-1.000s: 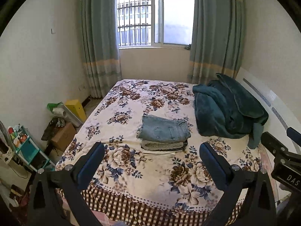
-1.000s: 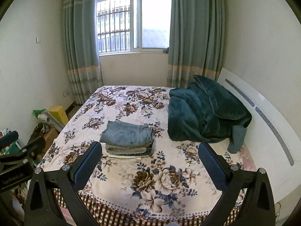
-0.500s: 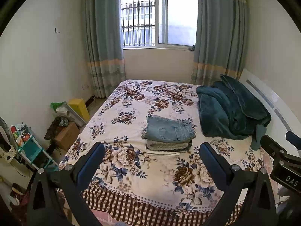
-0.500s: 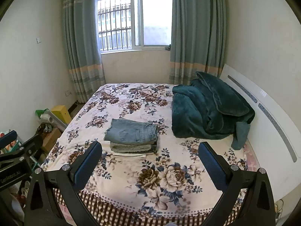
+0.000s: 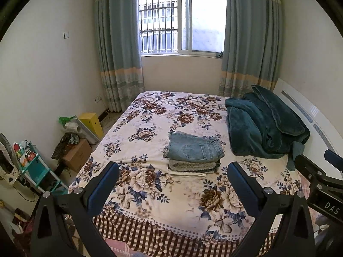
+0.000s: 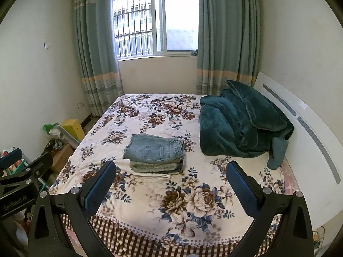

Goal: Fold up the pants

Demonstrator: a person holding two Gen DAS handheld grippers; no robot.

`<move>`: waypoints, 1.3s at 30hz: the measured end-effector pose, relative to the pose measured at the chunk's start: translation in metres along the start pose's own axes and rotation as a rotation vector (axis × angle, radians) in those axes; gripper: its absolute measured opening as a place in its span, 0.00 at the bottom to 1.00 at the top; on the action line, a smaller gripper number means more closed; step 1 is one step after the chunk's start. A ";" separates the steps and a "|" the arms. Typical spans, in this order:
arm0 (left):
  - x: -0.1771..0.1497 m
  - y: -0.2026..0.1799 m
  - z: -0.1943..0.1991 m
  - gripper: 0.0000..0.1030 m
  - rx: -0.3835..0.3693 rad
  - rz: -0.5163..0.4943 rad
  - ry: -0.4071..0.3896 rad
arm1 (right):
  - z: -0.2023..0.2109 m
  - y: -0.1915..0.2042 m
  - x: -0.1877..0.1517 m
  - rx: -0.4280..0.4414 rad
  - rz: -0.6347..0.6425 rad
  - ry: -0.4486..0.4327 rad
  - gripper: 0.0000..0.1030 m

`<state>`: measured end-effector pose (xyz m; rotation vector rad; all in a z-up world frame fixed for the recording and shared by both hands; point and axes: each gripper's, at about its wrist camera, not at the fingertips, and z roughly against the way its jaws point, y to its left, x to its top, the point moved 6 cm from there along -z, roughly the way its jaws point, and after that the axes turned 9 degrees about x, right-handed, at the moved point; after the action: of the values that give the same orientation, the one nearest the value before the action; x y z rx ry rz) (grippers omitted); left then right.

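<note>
At the bottom of each frame: my left gripper (image 5: 172, 177) and right gripper (image 6: 171, 176), jaws spread wide, holding nothing. Mid-frame on the floral bed (image 5: 150, 177): folded jeans (image 5: 194, 148) topping a small clothes stack. Right: teal blanket (image 5: 263, 126).

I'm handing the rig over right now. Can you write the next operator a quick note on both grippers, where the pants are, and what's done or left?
Left gripper: open, holding nothing, in the air before the near edge of the bed.
Right gripper: open, holding nothing, level with the left one.
Folded jeans lie on top of a neat stack of folded garments mid-bed, left of the teal blanket.
Done: the jeans look fully folded and stacked.
Left: no unfolded pants show in either view; look for any more before closing out.
</note>
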<state>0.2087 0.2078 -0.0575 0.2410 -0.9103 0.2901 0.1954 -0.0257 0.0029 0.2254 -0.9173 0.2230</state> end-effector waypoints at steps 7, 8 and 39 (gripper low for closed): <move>0.001 0.007 0.001 1.00 0.002 0.007 0.001 | -0.002 0.003 0.000 0.004 0.000 0.000 1.00; 0.001 0.006 0.000 1.00 0.000 0.005 -0.001 | -0.002 0.004 0.000 0.005 0.000 -0.001 1.00; 0.014 0.020 0.004 1.00 0.025 0.017 -0.013 | -0.006 0.016 0.004 0.013 0.000 -0.002 1.00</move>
<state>0.2074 0.2269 -0.0423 0.2581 -0.9225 0.3161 0.1974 -0.0084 0.0045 0.2378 -0.9182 0.2284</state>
